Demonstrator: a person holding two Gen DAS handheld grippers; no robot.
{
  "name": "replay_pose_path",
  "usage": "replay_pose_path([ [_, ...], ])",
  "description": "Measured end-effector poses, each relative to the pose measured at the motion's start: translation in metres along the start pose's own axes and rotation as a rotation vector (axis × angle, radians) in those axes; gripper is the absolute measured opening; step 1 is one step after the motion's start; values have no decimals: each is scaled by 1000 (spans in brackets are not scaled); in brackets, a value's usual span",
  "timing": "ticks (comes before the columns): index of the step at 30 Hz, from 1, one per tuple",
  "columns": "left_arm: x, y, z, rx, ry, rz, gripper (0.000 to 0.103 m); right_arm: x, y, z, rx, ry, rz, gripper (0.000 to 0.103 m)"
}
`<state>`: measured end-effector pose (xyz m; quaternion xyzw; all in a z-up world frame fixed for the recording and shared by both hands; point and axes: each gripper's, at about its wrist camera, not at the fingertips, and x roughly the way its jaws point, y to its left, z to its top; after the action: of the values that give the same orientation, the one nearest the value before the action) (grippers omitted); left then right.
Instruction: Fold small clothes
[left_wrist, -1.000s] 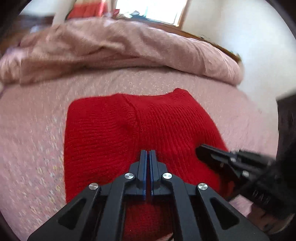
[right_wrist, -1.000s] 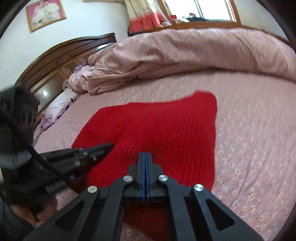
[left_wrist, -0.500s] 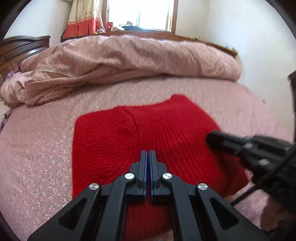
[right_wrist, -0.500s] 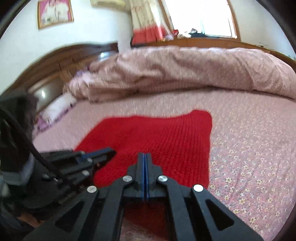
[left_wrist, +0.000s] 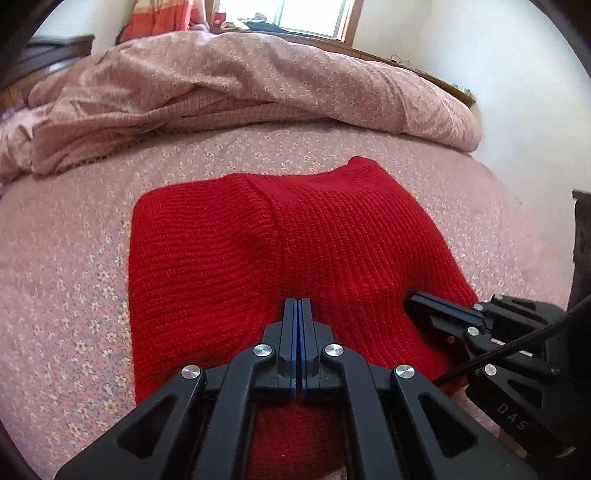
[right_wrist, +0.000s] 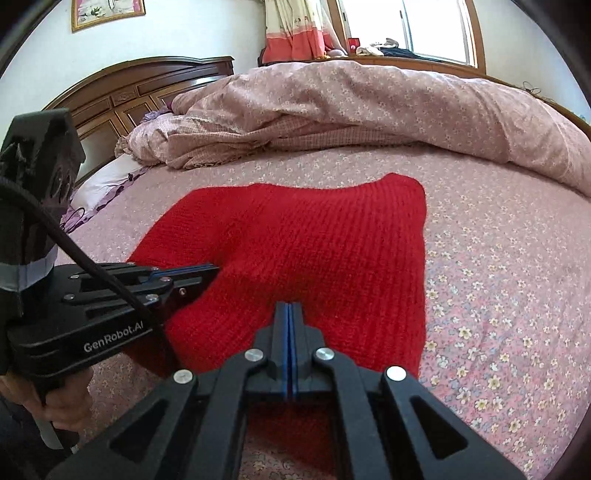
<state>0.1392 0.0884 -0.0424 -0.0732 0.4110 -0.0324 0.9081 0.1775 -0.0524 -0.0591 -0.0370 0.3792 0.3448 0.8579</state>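
A red knit (left_wrist: 280, 258) lies on the flowered bedsheet (left_wrist: 66, 288), its near edge lifted. The left gripper (left_wrist: 298, 306) and right gripper (right_wrist: 289, 310) are both clamped on that near edge (side by side); a rumpled quilt (right_wrist: 369, 107) lies far behind

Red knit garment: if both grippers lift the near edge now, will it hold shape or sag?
The red knit garment will likely sag between the left gripper and right gripper: it drapes softly over the bedsheet. Its chunky ribbing looks grippy, so slipping from shut jaws seems unlikely. It may stretch slightly.
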Motion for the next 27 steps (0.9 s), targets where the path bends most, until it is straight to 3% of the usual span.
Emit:
replay_pose_path([
  [4,-6,-11,-4,82,-51,54,0,-4,2,1,0,-26,1,0],
  [9,-15,-9,1,69,-67,41,0,-12,4,9,13,-28,-8,1],
  [11,-28,-11,4,70,-116,24,0,-25,5,14,16,-75,-2,7],
  [13,-36,-11,5,68,-147,5,0,-36,5,17,15,-115,12,21],
  [17,-14,-2,-3,15,-55,-14,0,-23,0,11,20,-29,-6,21],
  [22,-7,-10,-11,59,-75,32,0,-2,13,-2,-75,-5,-95,20],
  [25,-11,-6,-11,49,-102,10,0,-7,9,-4,-76,-53,-70,21],
  [27,-15,-2,-11,39,-108,-26,0,-12,7,0,-80,-40,-46,23],
])
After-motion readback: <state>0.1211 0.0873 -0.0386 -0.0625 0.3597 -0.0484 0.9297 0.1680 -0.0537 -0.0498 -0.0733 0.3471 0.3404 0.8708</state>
